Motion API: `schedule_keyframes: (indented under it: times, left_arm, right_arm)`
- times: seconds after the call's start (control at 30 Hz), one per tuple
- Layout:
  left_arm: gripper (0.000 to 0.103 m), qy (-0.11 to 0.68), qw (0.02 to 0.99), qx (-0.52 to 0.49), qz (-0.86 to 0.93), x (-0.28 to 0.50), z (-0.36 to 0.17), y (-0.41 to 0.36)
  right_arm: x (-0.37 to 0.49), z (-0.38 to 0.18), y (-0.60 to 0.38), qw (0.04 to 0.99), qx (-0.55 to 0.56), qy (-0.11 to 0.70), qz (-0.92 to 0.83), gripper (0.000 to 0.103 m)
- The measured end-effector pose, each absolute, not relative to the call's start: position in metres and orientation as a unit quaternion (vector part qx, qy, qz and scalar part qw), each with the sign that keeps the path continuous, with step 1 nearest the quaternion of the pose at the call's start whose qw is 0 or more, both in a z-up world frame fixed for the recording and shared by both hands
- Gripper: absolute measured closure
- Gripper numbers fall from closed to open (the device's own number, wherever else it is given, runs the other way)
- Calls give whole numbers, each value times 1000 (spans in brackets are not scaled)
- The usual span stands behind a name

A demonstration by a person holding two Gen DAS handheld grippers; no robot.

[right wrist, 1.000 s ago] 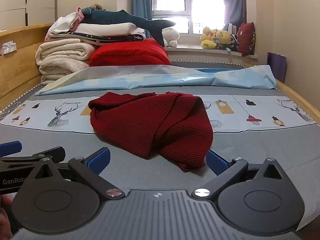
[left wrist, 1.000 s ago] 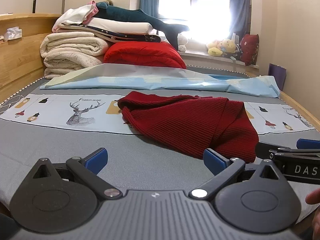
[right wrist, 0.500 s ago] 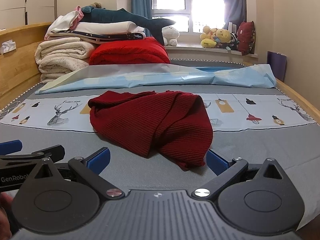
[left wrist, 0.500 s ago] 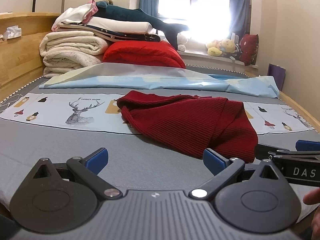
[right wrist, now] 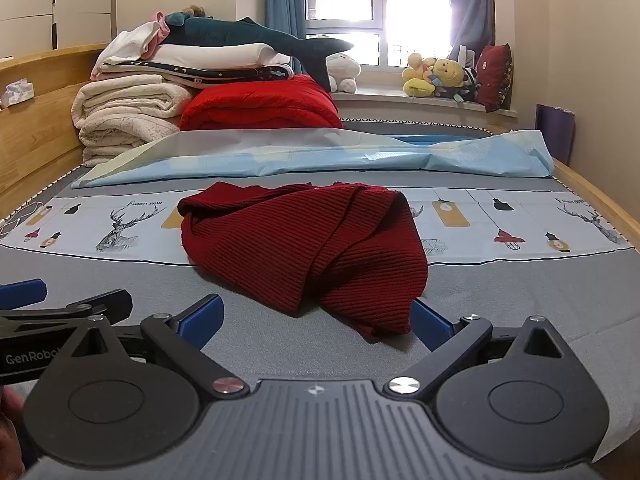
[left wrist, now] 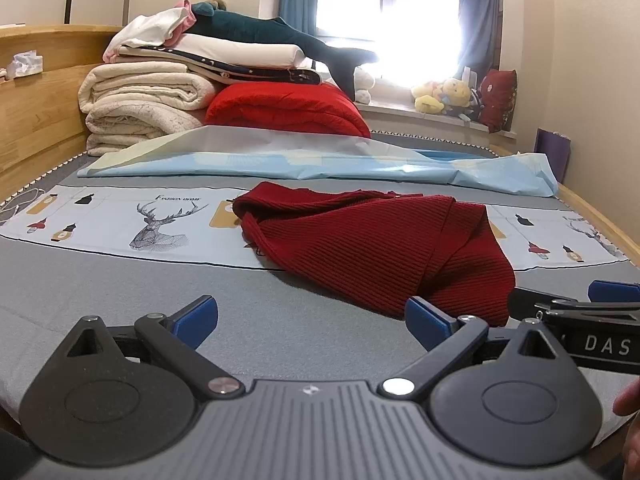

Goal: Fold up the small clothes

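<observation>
A dark red ribbed knit garment (left wrist: 372, 252) (right wrist: 304, 248) lies crumpled on the grey bed cover, partly over a printed pale sheet. My left gripper (left wrist: 310, 316) hovers low over the cover just short of the garment's near edge, open, with nothing between its blue fingertips. My right gripper (right wrist: 316, 318) is open too, and the garment's near corner lies between its fingertips without being pinched. Each gripper shows at the edge of the other's view: the right gripper (left wrist: 592, 304) beside the left one, the left gripper (right wrist: 48, 304) beside the right one.
A stack of folded blankets (left wrist: 148, 104) and a red quilt (left wrist: 288, 110) sit at the bed's far left, with a plush shark (left wrist: 280, 36) on top. A light blue sheet (left wrist: 320, 164) lies across the bed behind the garment. Wooden bed rails (right wrist: 592, 196) run along both sides.
Both grippers have crept slightly forward toward the red garment; the garment itself has not moved, and both stay open.
</observation>
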State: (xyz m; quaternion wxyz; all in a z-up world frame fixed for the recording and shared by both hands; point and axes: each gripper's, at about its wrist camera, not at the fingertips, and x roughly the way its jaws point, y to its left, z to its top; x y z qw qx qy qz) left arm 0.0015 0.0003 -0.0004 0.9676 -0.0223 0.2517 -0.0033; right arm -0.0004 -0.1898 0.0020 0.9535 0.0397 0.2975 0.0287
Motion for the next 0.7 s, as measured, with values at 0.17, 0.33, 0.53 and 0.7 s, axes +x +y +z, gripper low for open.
schedule_keyframes:
  times: [0.17, 0.33, 0.53, 0.7]
  left_arm:
    - [11, 251, 968, -13, -10, 1, -1, -3]
    - [40, 252, 967, 18, -24, 6, 1, -8]
    - [64, 277, 958, 11, -78, 44, 11, -3]
    - [74, 271, 956, 35, -102, 110, 8, -4]
  right_arm:
    - [-1, 3, -190, 955, 39, 294, 29, 5]
    - [1, 11, -198, 961, 45, 273, 25, 15]
    - [28, 37, -224, 970, 46, 234, 40, 32]
    - [79, 49, -254, 977, 31, 208, 39, 36]
